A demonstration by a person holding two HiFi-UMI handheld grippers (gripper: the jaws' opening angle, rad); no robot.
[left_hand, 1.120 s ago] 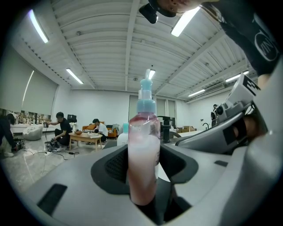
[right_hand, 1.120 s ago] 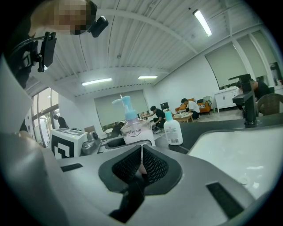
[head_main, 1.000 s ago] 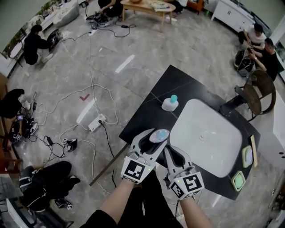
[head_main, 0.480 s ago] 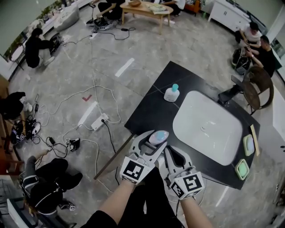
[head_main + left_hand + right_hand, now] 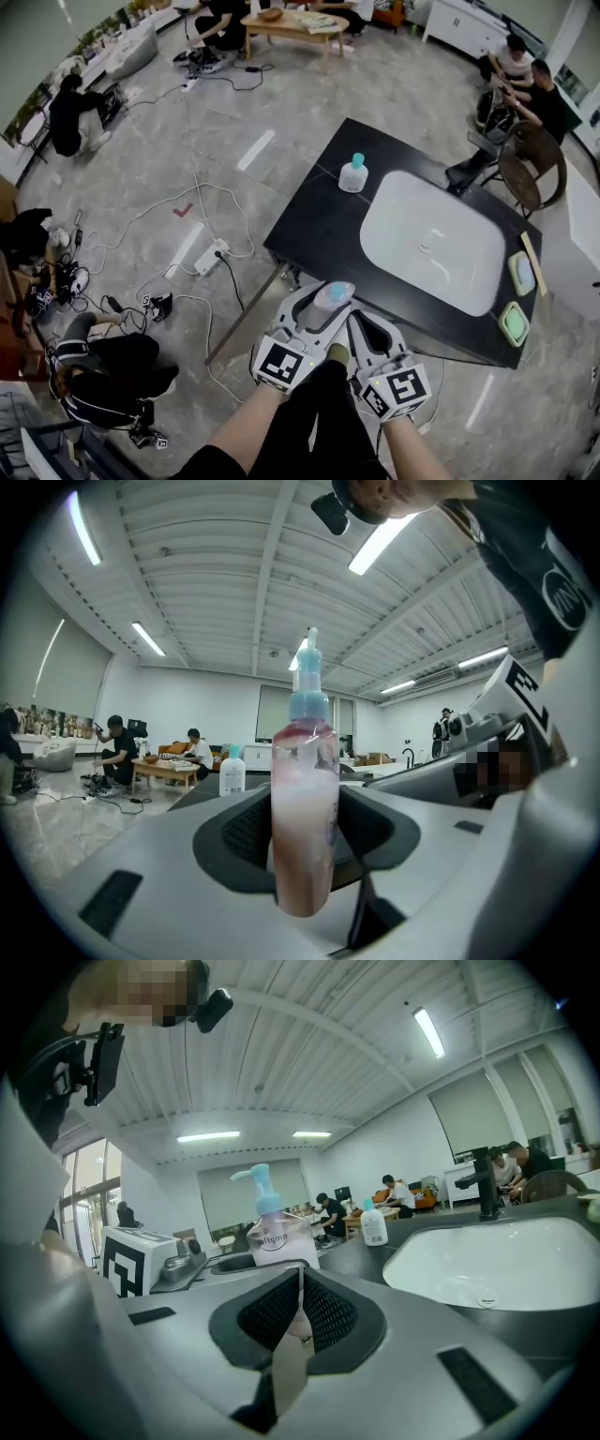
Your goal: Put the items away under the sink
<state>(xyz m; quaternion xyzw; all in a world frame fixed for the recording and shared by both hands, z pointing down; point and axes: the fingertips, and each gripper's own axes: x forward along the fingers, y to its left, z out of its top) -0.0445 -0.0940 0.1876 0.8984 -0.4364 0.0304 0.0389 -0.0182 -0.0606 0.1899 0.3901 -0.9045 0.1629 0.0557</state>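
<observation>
My left gripper [image 5: 323,305] is shut on a clear pump bottle [image 5: 334,294] with pale pink liquid and a blue pump. In the left gripper view the bottle [image 5: 305,827] stands upright between the jaws. My right gripper [image 5: 362,326], just right of it, is shut, and nothing shows plainly in its jaws [image 5: 298,1321]. The right gripper view has the held bottle [image 5: 272,1234] to its left. Both grippers hang over the floor in front of the black counter [image 5: 319,225] with its white sink [image 5: 431,239]. A white bottle with a teal cap [image 5: 352,174] stands on the counter's far left corner.
Two soap dishes [image 5: 521,272] [image 5: 512,323] lie at the counter's right end, and a faucet [image 5: 483,1180] rises behind the sink. Cables and a power strip [image 5: 211,255] cover the floor to the left. People sit around the room, and a chair [image 5: 530,169] stands behind the counter.
Both grippers have drawn back from the counter together, the left one still with the pump bottle; they were over the counter's near edge and are now over the floor. Neither gripper's jaws have changed.
</observation>
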